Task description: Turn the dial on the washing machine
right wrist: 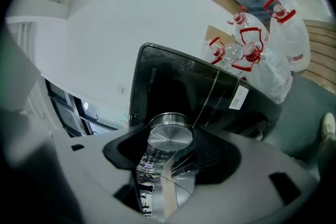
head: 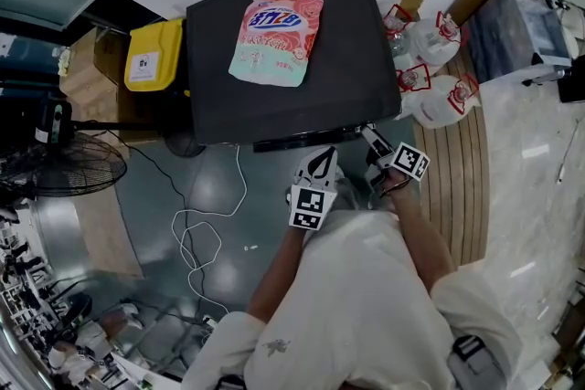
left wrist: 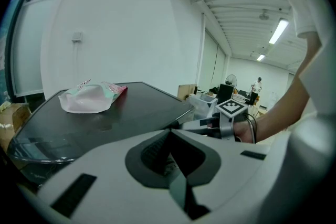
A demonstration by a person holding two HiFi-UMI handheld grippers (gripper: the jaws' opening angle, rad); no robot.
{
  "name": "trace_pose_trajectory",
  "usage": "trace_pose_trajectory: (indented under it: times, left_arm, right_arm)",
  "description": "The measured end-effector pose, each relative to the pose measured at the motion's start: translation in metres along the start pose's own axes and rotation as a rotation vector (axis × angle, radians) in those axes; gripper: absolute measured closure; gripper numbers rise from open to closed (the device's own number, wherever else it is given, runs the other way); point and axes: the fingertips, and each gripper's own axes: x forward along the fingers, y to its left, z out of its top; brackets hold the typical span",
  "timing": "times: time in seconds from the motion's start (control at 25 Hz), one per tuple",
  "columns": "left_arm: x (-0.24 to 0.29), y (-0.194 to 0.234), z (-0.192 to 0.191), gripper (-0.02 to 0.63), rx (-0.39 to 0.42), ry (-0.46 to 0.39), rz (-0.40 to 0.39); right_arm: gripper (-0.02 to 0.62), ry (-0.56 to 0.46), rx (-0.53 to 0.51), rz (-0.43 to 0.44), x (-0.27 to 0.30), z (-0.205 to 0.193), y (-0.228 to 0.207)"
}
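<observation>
At front edge of washing machine, your R-hand corner: your right gripper clamps the silver dial, jaws fairly wide. Your left gripper sits just beside, jaws together, empty. Detergent pouch lies on top.

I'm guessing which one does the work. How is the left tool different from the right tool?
The right tool grips the silver dial; the left tool holds nothing. The right tool's jaws stand wide around the dial; the left tool's jaws are shut together. Both are held in front of the washing machine.
</observation>
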Motion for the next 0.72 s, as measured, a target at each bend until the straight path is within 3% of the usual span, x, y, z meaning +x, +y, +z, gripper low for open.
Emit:
trace_pose_trajectory:
  times: [0.72]
  left_arm:
    - [-0.0046,-0.0012,-0.0045,0.594,0.013,0.022,-0.002]
  right_arm:
    - [0.319,-0.064,0.247,0.154,-0.0002,-0.0005,-0.0005]
